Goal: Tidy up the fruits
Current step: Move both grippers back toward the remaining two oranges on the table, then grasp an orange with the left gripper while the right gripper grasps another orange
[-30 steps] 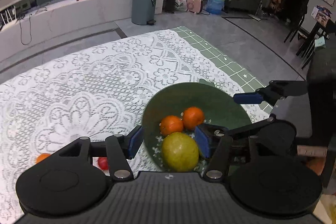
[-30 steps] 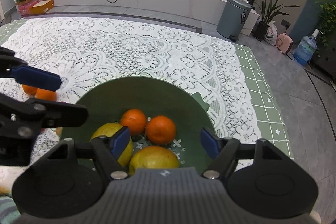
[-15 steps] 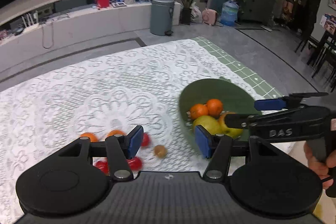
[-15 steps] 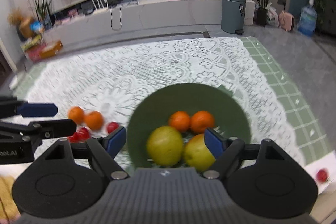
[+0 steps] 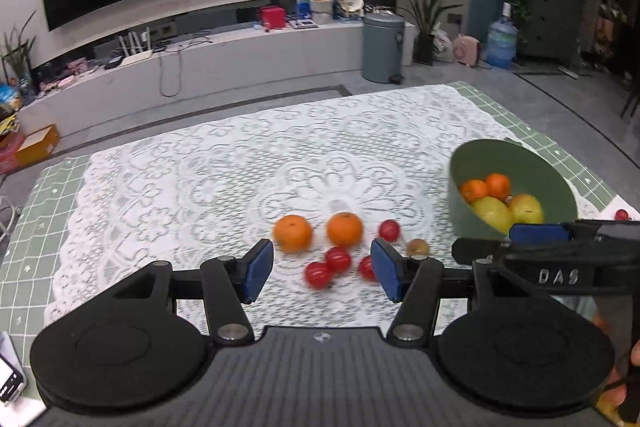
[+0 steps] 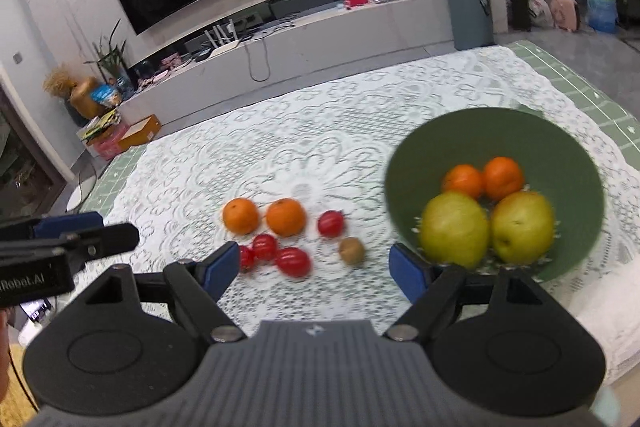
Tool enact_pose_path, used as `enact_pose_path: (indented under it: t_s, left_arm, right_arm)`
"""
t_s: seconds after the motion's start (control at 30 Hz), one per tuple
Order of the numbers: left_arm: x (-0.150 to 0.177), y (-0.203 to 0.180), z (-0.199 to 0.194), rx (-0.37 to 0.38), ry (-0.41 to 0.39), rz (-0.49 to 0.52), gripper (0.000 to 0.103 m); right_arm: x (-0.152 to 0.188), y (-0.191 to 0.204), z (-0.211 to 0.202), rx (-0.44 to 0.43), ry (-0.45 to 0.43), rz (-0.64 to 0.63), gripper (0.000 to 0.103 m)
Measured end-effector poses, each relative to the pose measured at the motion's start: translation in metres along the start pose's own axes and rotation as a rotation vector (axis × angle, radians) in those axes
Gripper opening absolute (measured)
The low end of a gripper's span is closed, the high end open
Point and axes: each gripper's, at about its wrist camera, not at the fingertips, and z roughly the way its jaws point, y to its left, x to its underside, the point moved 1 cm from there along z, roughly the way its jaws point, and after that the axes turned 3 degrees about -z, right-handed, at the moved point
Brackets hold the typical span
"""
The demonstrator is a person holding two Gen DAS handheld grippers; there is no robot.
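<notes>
A green bowl [image 5: 552,183] [image 6: 500,131] at the table's right holds two oranges [image 6: 482,179] and two yellow-green pears [image 6: 456,227]. On the lace cloth lie two loose oranges [image 5: 293,233] [image 6: 241,215], several red cherry tomatoes [image 5: 338,259] [image 6: 294,261] and a small brown fruit [image 5: 418,247] [image 6: 352,250]. My left gripper [image 5: 320,269] is open and empty, just in front of the tomatoes. My right gripper [image 6: 316,269] is open and empty, between the loose fruit and the bowl. It also shows at the right of the left wrist view [image 5: 540,233].
A white lace cloth [image 5: 240,167] covers a green checked tablecloth [image 5: 48,195]. One more red fruit [image 5: 621,214] lies at the far right table edge. A phone [image 5: 8,379] lies at the near left. A TV, cabinet and bin stand beyond the table.
Both grippers have drawn back and up from above the bowl and swung left. The loose oranges and tomatoes have come into view between the fingers. Both stayed open.
</notes>
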Motion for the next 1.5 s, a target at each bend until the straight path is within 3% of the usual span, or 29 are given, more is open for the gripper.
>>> enact_pose_path:
  t_s: [0.27, 0.43, 0.83, 1.13, 1.3, 1.5]
  left_arm:
    - [0.010, 0.026, 0.012, -0.014, -0.020, -0.042, 0.066]
    - [0.014, 0.032, 0.031, -0.010, -0.002, -0.040, 0.066]
    - [0.019, 0.049, 0.071, 0.053, 0.010, -0.026, 0.066]
    - [0.029, 0.073, 0.093, 0.125, 0.019, -0.117, 0.063]
    - [0.031, 0.081, 0.107, 0.170, 0.056, -0.169, 0.060]
    - [0.034, 0.074, 0.115, 0.202, 0.088, -0.140, 0.057]
  right_arm:
    - [0.014, 0.042, 0.017, 0.021, -0.056, -0.180, 0.079]
    - [0.016, 0.049, 0.035, -0.024, -0.024, -0.204, 0.079]
    - [0.014, 0.071, 0.071, 0.021, 0.008, -0.334, 0.078]
    - [0.012, 0.073, 0.102, 0.064, 0.064, -0.359, 0.077]
    - [0.011, 0.069, 0.111, 0.083, 0.087, -0.326, 0.063]
    - [0.013, 0.066, 0.115, 0.089, 0.095, -0.310, 0.057]
